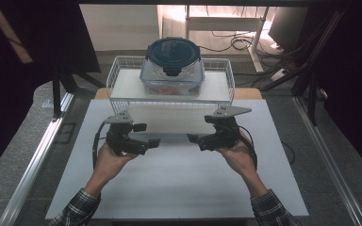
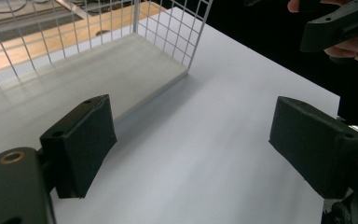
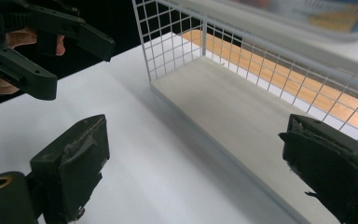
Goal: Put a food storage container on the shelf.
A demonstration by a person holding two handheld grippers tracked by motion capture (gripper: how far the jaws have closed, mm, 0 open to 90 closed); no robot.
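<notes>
White wire shelf (image 1: 122, 77) stands ahead of me with the dark-lidded food container (image 1: 172, 66) on its top tier. My left gripper (image 1: 147, 135) and right gripper (image 1: 199, 133) hover over the white tabletop (image 1: 169, 183), both gaping wide, holding nothing.

Plain white surface (image 1: 179, 183), pretty bare, with just a white wire rack (image 1: 115, 77) sitting at its far edge.

Container (image 1: 172, 66) on rack (image 1: 118, 89), probably centred, behind 2 claws.
</notes>
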